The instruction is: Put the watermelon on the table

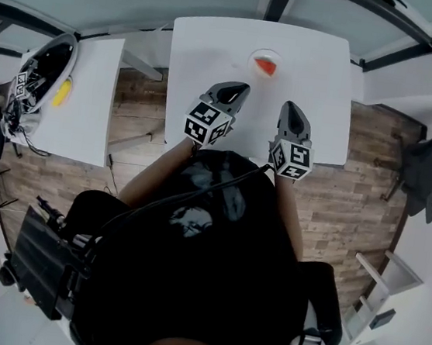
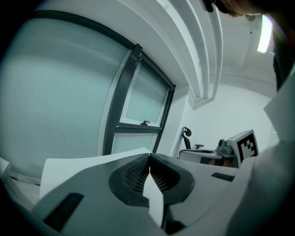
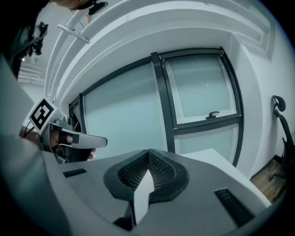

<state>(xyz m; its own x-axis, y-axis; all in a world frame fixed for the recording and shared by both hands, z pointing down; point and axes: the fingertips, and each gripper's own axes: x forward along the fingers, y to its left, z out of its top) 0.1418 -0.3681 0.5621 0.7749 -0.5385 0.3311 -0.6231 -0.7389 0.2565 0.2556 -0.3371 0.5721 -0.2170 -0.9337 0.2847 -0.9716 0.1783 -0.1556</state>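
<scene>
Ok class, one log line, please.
red watermelon slice in round dish on white table; left hand-held gripper shut, empty; right hand-held gripper shut, empty

The person wears a black short-sleeved shirt (image 1: pixel 210 284) with a pale print (image 1: pixel 188 217) on the chest, and a thin black cable (image 1: pixel 198 189) crosses it. The left claw (image 1: pixel 240 91) and right claw (image 1: pixel 289 108) are grey shells with dark ribbed pads (image 3: pixel 159 168). Each carries a cube of black-and-white square markers: left cube (image 1: pixel 207 123), right cube (image 1: pixel 292 158).

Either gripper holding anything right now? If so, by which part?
Nothing is held. The left gripper and the right gripper both have their jaws closed together on nothing. The watermelon sits on the table, clear of both.
</scene>
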